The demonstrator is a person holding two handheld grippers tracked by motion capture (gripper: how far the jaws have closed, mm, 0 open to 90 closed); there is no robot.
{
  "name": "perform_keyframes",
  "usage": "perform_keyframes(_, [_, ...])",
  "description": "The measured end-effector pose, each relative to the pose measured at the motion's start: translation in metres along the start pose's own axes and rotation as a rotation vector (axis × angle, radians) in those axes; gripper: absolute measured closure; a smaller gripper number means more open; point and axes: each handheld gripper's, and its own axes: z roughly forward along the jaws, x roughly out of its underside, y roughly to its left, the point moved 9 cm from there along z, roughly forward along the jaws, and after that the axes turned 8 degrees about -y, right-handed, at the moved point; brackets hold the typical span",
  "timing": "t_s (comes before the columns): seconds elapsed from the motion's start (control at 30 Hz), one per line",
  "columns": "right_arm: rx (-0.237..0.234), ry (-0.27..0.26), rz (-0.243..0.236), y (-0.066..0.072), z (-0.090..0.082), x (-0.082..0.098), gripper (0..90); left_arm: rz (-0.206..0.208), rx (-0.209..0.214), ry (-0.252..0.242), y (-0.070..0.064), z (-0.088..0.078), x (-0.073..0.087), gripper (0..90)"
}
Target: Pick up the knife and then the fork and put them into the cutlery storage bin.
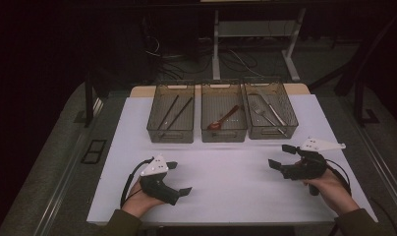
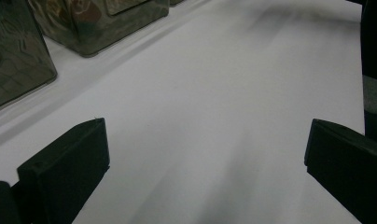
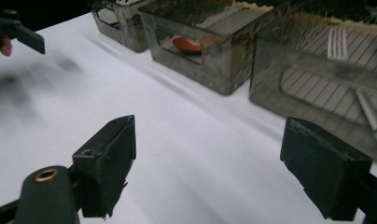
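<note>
Three clear plastic bins stand in a row at the back of the white mat. The left bin (image 1: pixel 170 113) holds two dark chopsticks (image 1: pixel 173 113). In the middle bin (image 1: pixel 224 112) lies a red spoon (image 1: pixel 223 118), whose bowl (image 3: pixel 186 45) shows in the right gripper view. The right bin (image 1: pixel 270 110) holds a fork (image 1: pixel 259 111) and other metal cutlery. My left gripper (image 1: pixel 179 178) rests low at the front left, open, with bare mat between its jaws. My right gripper (image 1: pixel 282 156) hovers at the front right, open and empty, its jaws pointing left toward the mat's middle.
The white mat (image 1: pixel 226 182) covers a tabletop with wood showing behind the bins. Beyond the table lie a dark floor, cables and the white legs of a desk (image 1: pixel 216 44). A person's hands and olive sleeves come in at the bottom edge.
</note>
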Motion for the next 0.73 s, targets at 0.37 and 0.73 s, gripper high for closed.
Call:
perform_keyframes(0.37, [-0.008,0.024,-0.002,0.007,-0.008,0.030,17.6,0.001,0.002,-0.001,-0.001,0.000,0.000,0.0])
perform_keyframes(0.73, [0.012,0.040,-0.006,-0.003,-0.014,0.041,17.6,0.005,0.005,-0.005,-0.001,0.000,0.000,0.0])
